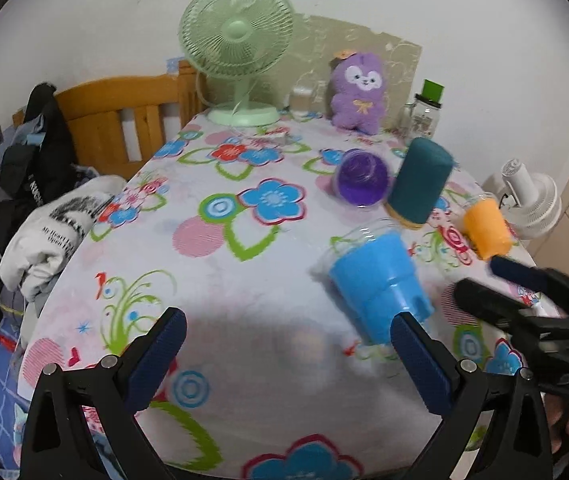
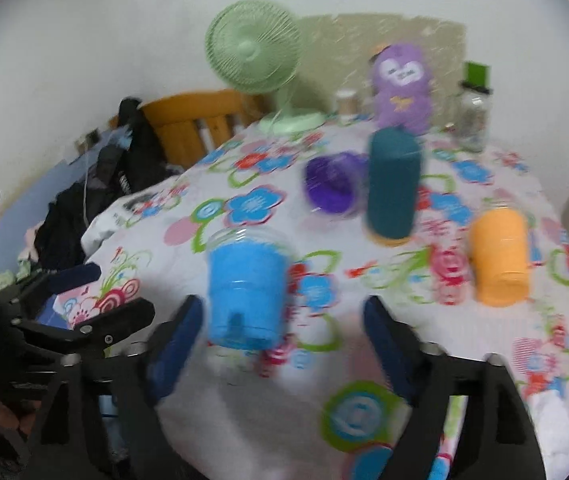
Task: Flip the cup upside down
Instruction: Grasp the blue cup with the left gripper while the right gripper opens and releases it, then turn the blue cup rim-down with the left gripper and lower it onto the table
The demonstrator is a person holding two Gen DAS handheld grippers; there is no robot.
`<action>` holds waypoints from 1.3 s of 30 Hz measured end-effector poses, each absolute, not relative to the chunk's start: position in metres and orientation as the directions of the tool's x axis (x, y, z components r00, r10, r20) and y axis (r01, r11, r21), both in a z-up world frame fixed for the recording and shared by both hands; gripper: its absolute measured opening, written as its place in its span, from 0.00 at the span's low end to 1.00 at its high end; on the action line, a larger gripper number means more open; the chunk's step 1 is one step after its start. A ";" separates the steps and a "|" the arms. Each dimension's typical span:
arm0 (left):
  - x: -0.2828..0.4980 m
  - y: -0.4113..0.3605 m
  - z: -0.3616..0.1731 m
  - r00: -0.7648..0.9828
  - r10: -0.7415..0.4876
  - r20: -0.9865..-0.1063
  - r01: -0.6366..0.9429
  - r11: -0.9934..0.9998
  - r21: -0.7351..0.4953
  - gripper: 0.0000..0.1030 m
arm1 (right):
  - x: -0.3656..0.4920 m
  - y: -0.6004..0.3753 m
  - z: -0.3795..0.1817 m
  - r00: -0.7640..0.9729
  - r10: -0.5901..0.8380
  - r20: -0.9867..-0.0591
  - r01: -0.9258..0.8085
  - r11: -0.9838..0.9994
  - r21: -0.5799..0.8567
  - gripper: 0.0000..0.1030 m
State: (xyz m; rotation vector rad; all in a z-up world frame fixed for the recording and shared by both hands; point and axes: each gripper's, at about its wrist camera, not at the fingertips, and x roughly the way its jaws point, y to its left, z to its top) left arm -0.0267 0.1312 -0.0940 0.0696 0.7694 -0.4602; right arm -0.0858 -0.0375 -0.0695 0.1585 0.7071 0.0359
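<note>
A blue cup inside a clear plastic cup [image 1: 376,280] stands upright on the flowered tablecloth [image 1: 244,320], also in the right wrist view [image 2: 246,292]. A purple cup [image 1: 361,178] lies on its side further back. A dark teal cup [image 1: 420,182] and an orange cup [image 1: 486,226] stand mouth down. My left gripper [image 1: 288,354] is open and empty, the blue cup just beyond its right finger. My right gripper [image 2: 282,336] is open and empty, the blue cup just ahead near its left finger. The right wrist view is blurred.
A green desk fan [image 1: 238,60], a purple plush toy [image 1: 358,92] and a glass jar [image 1: 426,114] stand at the table's back edge. A wooden bed frame [image 1: 124,116] with clothes [image 1: 32,184] is to the left. A white fan [image 1: 532,196] stands beyond the right edge.
</note>
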 end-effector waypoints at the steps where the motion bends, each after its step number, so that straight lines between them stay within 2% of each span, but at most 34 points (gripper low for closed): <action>1: -0.029 0.126 -0.094 0.625 -0.381 -0.682 0.434 0.895 -0.102 1.00 | -0.092 -0.044 -0.066 0.770 0.071 -0.634 0.034 0.988 0.152 0.91; 9: -0.039 0.070 -0.098 0.626 -0.402 -0.668 0.483 0.873 -0.072 1.00 | -0.124 -0.076 -0.056 0.777 -0.108 -0.620 0.148 0.989 0.013 0.92; 20: -0.031 0.031 -0.129 0.644 -0.325 -0.693 0.454 0.891 0.004 1.00 | -0.132 -0.086 -0.063 0.769 -0.114 -0.629 0.155 0.988 0.011 0.92; 29: -0.025 0.033 -0.142 0.617 -0.328 -0.715 0.455 0.890 -0.016 0.68 | -0.128 -0.089 -0.064 0.768 -0.102 -0.632 0.161 0.986 0.037 0.92; 39: -0.029 0.045 -0.129 0.636 -0.356 -0.685 0.464 0.885 -0.029 0.67 | -0.126 -0.085 -0.067 0.765 -0.079 -0.640 0.150 0.987 0.058 0.92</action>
